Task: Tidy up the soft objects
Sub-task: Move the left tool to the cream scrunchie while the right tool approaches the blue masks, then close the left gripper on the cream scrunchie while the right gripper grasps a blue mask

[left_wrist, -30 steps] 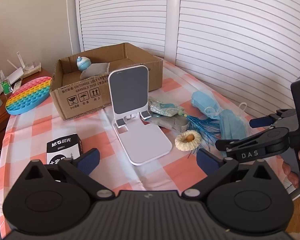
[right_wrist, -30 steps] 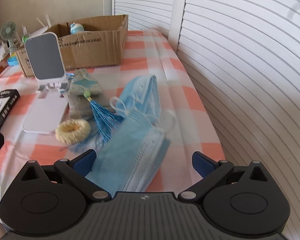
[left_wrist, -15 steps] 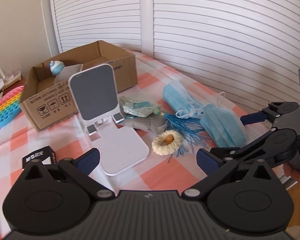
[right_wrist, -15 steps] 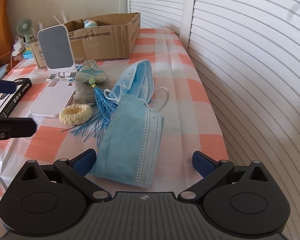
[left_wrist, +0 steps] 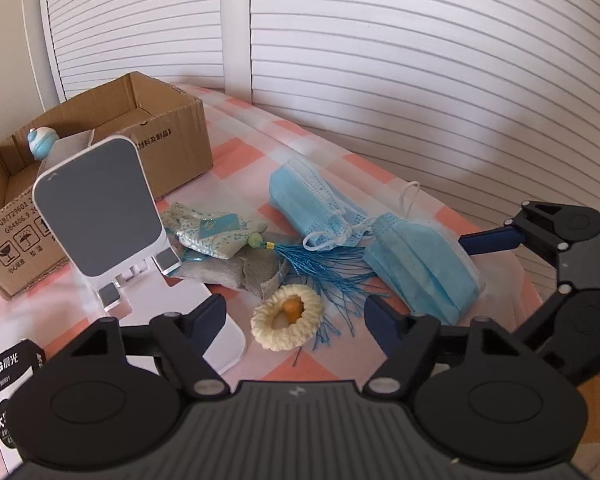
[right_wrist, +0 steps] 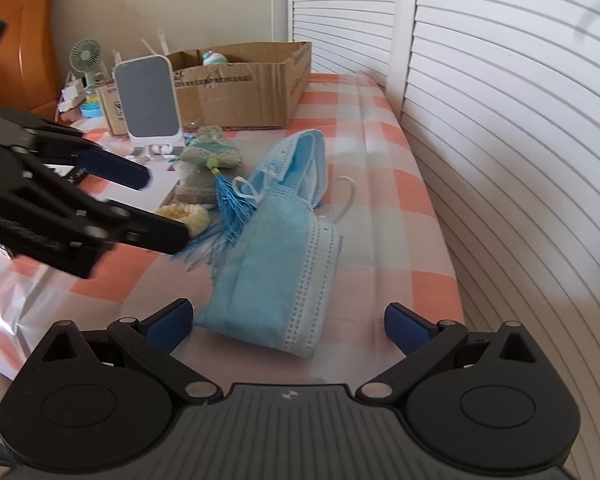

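My left hand-held gripper (left_wrist: 296, 314) has advanced over the cream ring (left_wrist: 287, 317), jaws closing, nothing gripped; only my right view shows the fan (right_wrist: 85, 56); right hand-held gripper (right_wrist: 287, 319) open, empty.

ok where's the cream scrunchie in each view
Left wrist: cream scrunchie low centre, on the table just ahead of the left gripper.
Right wrist: left of centre, partly hidden behind a finger of the left gripper.
Shared landmark: the blue tassel right beside it.

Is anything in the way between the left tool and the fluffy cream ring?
No. The left tool, its jaws closing, has the fluffy cream ring right ahead, not yet pinched. Only loose blue tassel threads lie touching it.
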`<action>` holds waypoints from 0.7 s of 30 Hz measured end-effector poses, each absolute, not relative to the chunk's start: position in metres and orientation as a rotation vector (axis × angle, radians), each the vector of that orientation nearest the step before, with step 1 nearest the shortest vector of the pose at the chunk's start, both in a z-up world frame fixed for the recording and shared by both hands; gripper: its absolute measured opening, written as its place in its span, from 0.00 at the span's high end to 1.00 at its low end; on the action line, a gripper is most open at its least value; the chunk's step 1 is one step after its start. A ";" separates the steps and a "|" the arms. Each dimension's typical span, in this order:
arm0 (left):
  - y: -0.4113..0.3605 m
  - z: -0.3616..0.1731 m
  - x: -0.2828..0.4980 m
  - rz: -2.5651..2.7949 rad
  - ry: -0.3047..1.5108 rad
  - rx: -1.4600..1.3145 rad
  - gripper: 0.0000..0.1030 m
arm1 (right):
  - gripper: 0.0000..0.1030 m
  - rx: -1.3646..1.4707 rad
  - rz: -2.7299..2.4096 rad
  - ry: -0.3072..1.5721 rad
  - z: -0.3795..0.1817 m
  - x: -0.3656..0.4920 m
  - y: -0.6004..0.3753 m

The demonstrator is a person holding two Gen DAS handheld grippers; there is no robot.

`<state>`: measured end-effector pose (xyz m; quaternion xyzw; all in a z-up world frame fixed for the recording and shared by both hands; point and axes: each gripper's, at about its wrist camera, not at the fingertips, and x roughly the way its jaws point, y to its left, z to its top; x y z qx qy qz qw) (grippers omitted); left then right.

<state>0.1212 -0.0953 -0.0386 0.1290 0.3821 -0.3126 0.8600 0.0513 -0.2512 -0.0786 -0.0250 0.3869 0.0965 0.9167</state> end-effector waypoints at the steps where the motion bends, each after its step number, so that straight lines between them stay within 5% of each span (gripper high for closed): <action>1: -0.096 -0.040 0.123 -0.655 0.807 0.274 0.28 | 0.00 -0.048 0.200 0.793 -0.077 0.052 -0.251; 15: -0.106 -0.052 0.134 -0.678 0.873 0.281 0.61 | 0.00 -0.023 0.217 0.760 -0.070 0.052 -0.249; 21: -0.105 -0.050 0.131 -0.678 0.863 0.277 0.64 | 0.01 -0.008 0.227 0.757 -0.066 0.052 -0.249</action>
